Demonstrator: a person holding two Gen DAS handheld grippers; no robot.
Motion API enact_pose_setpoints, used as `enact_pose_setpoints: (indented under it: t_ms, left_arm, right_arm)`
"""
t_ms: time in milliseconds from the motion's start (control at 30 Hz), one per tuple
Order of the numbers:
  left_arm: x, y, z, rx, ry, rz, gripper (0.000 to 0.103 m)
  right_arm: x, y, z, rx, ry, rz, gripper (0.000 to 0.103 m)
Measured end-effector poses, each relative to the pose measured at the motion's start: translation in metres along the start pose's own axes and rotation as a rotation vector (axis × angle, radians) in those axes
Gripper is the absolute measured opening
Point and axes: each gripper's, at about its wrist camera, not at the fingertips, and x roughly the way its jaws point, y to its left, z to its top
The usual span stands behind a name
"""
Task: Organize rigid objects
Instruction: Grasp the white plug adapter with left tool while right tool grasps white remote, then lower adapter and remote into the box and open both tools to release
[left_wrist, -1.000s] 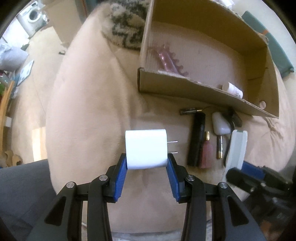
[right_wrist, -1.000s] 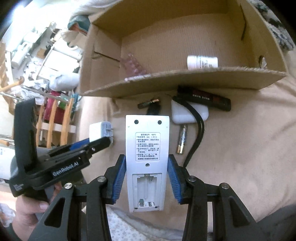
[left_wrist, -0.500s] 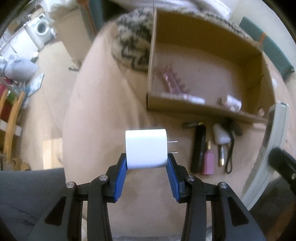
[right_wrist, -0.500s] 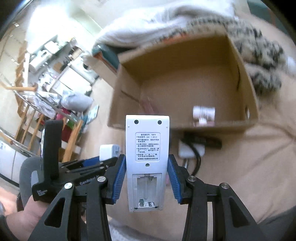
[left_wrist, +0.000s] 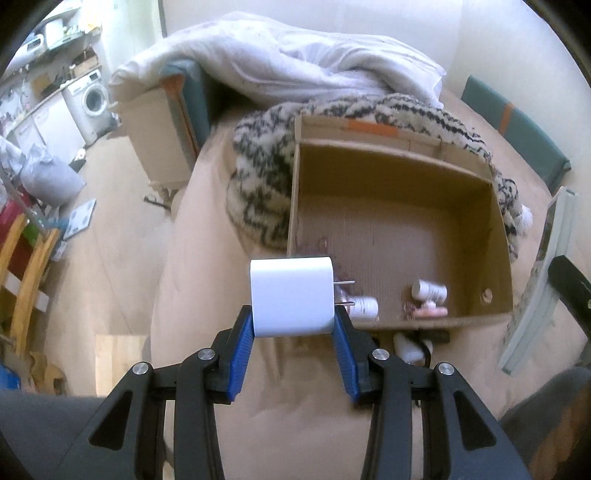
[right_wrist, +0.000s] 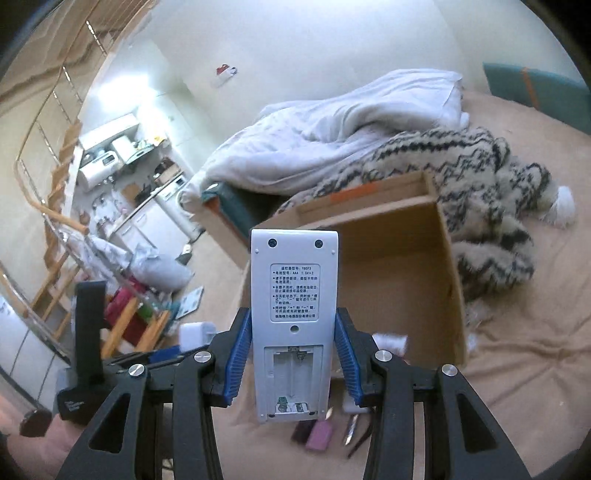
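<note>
The left gripper (left_wrist: 293, 325) pinches the white charger (left_wrist: 291, 297) across its sides, its 2 prongs pointing right. The right gripper (right_wrist: 293, 354) clamps the remote (right_wrist: 293, 317) at mid-length, long axis running forward. The cardboard box (left_wrist: 476, 173) lies ahead and below both, its open top facing up.

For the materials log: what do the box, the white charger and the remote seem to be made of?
Box: brown corrugated cardboard, matte, ribbed floor. White charger: smooth, slightly glossy plastic, probably, with thin metal prongs. Remote: white hard plastic, likely, printed label, open battery bay.
</note>
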Motion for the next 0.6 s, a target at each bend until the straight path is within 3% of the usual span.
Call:
enact_pose_setpoints:
  t_ms: [333, 600]
  left_arm:
    - [0.021, -0.020, 0.043, 0.066, -0.027, 0.015, 0.038]
    - [0.071, -0.045, 0.052, 0.123, 0.012, -0.003, 0.038]
  right_arm:
    - [0.036, -0.036, 0.033, 0.021, 0.014, -0.087, 0.046]
    - [0.083, -0.066, 0.023, 0.130, 0.152, -0.094, 0.047]
